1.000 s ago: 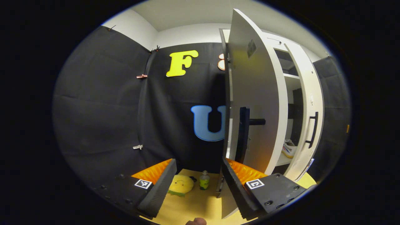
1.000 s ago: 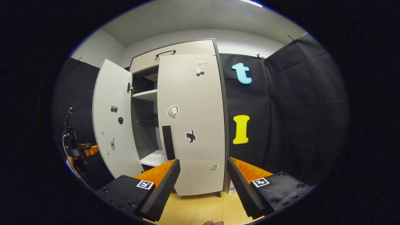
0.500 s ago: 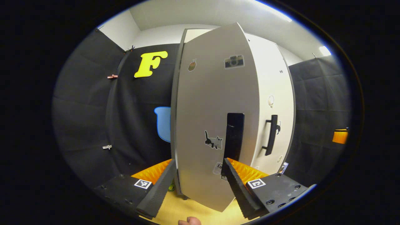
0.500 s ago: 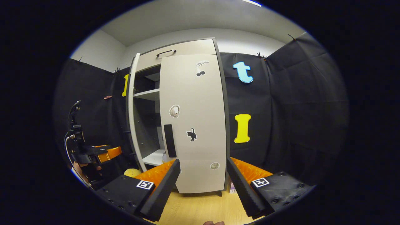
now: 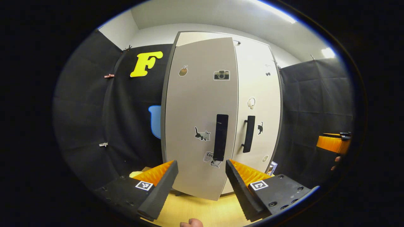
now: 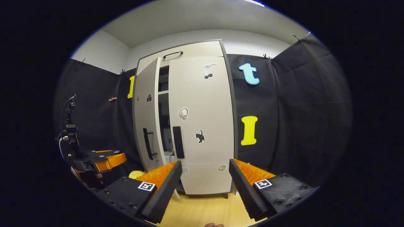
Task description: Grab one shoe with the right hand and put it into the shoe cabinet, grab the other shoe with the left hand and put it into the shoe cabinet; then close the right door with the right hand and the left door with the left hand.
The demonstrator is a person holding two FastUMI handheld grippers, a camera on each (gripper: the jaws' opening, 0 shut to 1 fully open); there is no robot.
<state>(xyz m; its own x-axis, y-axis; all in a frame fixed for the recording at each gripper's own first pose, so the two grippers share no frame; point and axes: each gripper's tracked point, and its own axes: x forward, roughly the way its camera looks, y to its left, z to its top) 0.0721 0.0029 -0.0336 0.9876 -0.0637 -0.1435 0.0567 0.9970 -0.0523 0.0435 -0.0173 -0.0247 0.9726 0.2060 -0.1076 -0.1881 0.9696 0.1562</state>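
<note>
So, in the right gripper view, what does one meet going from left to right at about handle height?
The other gripper held at the far left → left door, not fully shut → dark gap of the cabinet → right door, closed → black cloth wall.

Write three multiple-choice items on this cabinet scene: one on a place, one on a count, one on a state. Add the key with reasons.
1. Where does the camera sticker sit?
A. high on the left door
B. on the floor
C. on the right door

2. How many long black handles show on the two doors in the left gripper view?
A. one
B. two
C. four

3. How does the left door stand?
A. wide open
C. taken off
B. nearly shut, a gap left

Key: 1 A, the sticker sits near that door's top. 2 B, one handle on the left door and one handle on the right door. 3 B, the right gripper view shows a narrow dark gap between the doors.
</note>
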